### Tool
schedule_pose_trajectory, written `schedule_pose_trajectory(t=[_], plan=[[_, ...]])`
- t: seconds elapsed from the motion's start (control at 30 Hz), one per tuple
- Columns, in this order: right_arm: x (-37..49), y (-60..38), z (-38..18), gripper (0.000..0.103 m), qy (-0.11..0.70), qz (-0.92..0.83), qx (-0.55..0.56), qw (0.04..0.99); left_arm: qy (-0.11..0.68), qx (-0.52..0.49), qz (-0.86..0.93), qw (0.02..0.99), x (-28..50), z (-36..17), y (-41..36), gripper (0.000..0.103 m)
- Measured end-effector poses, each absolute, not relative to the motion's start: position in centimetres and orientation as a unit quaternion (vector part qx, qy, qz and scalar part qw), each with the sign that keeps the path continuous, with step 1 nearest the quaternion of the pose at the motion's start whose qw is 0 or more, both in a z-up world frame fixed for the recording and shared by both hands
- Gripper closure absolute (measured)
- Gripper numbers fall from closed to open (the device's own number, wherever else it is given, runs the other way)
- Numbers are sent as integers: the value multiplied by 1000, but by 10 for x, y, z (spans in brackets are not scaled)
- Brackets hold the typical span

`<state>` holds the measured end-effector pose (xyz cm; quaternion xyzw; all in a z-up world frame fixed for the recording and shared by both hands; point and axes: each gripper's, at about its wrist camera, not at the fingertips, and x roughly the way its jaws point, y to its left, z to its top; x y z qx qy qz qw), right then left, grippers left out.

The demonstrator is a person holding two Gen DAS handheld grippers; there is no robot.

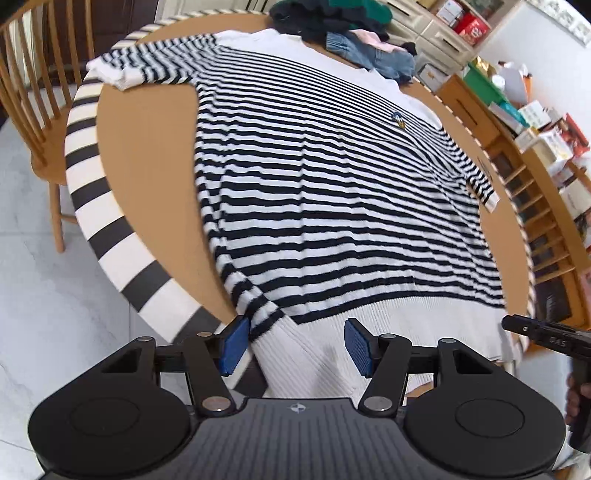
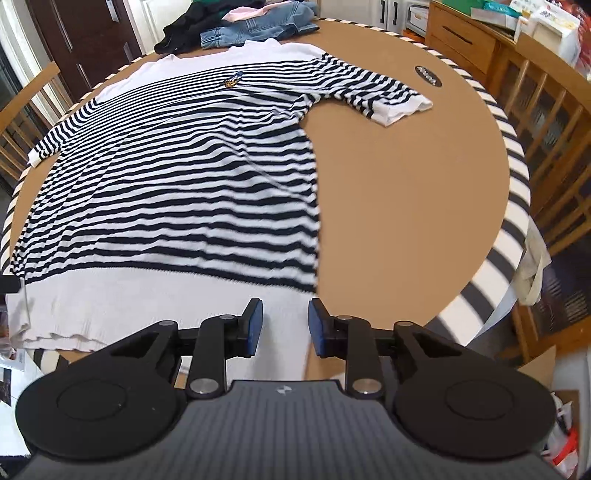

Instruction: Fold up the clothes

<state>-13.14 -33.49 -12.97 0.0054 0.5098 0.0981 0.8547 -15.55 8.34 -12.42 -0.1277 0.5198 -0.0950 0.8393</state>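
Left wrist view: a striped sweater lies spread flat across a round brown table, filling the middle of the frame, its white hem at the bottom centre. The left gripper sits at the bottom, its blue pads apart over the hem's corner and not pressing it. A pile of clothes sits at the top edge.

Right wrist view: the sweater fills the left and centre. The right gripper, bottom centre, is easing open over the hem, holding nothing.
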Motion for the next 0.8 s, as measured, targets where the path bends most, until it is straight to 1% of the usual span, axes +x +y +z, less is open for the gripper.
schedule_pose_trajectory(t=[0.07,0.1,0.13,0.2,0.23,0.27,0.37,0.6,0.8], plan=[[-134,-331,-134,74,512,104,-13,853,516,-78,-66,851,-157,-123,67,61],[-134,-330,-134,74,510,111,-20,853,514,-66,-56,853,-159,-123,64,78],[-134,-329,-134,76,507,118,-27,853,512,-54,-46,856,-160,-123,60,83],[-133,-328,-135,85,502,132,-42,853,509,-41,-29,859,-165,-123,57,89],[-133,-328,-135,92,500,140,-48,853,508,-32,-19,861,-167,-122,57,91],[-132,-329,-135,95,500,148,-47,852,507,-24,-9,862,-168,-121,58,92],[-129,-331,-135,96,499,166,-53,849,509,-19,14,860,-174,-118,64,94],[-123,-340,-133,97,509,200,-65,835,536,-12,60,842,-178,-109,62,94],[-123,-354,-131,97,520,194,-67,829,551,-3,69,832,-176,-105,58,95]])
